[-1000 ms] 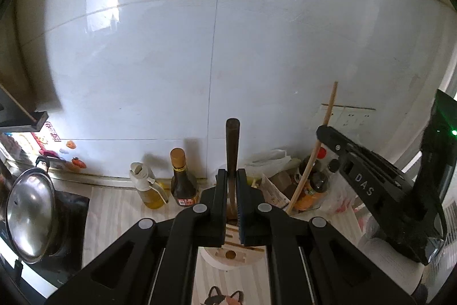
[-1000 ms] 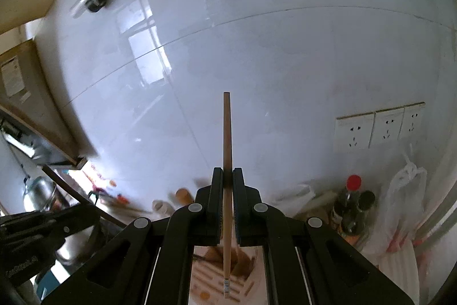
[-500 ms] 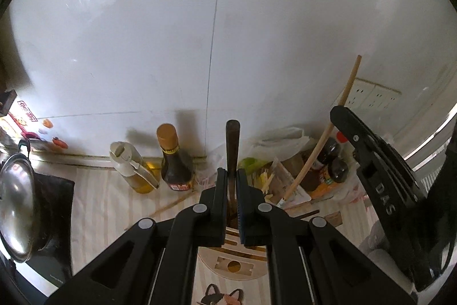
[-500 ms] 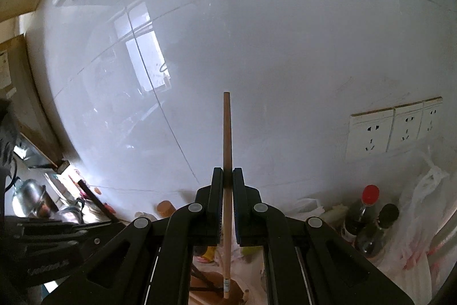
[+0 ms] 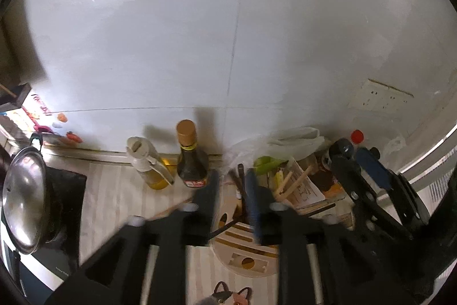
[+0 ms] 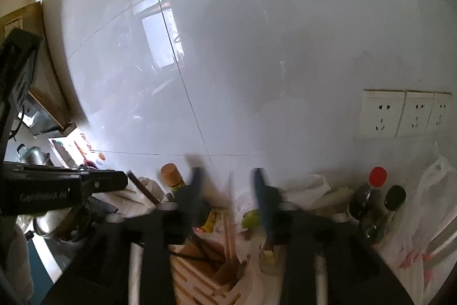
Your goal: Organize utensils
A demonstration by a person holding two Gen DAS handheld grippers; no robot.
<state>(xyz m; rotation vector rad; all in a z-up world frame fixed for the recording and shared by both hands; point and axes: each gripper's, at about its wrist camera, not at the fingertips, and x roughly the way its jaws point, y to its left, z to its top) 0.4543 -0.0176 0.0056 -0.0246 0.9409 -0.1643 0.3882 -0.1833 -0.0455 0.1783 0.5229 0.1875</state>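
Two hand-held grippers are working over a round wooden utensil holder (image 5: 245, 262) on a striped countertop (image 5: 114, 196), and both are opening their jaws at this moment. Left gripper (image 5: 232, 190): its fingers are standing partly apart, and a dark-handled utensil (image 5: 242, 190) is standing upright in the gap, close against the blue pad (image 5: 252, 199) of the right-hand finger; whether the pad is still touching it cannot be told through the blur. The utensil's lower end is going down into a slot of the holder. Right gripper (image 6: 228, 190): its fingers are standing somewhat wider, and a thin wooden stick (image 6: 230, 222) is passing between them without pressing on either pad, leaning slightly and reaching down into the holder (image 6: 200, 276). In the left wrist view the right gripper (image 5: 371, 185) is appearing at the right edge, just beside the holder.

Behind the holder, a dark sauce bottle (image 5: 190, 159) with a tan cap and an oil bottle (image 5: 148, 165) are standing side by side against a glossy white wall (image 5: 228, 33). A white plastic bag (image 5: 285, 139), loose papers and wooden pieces are lying to the right of them. Further right, a red-capped bottle (image 6: 371, 190) and a black-capped bottle (image 6: 391, 205) are standing below a row of wall sockets (image 6: 400, 113). At the far left a steel pot lid (image 5: 22, 202) is resting on a black stove.
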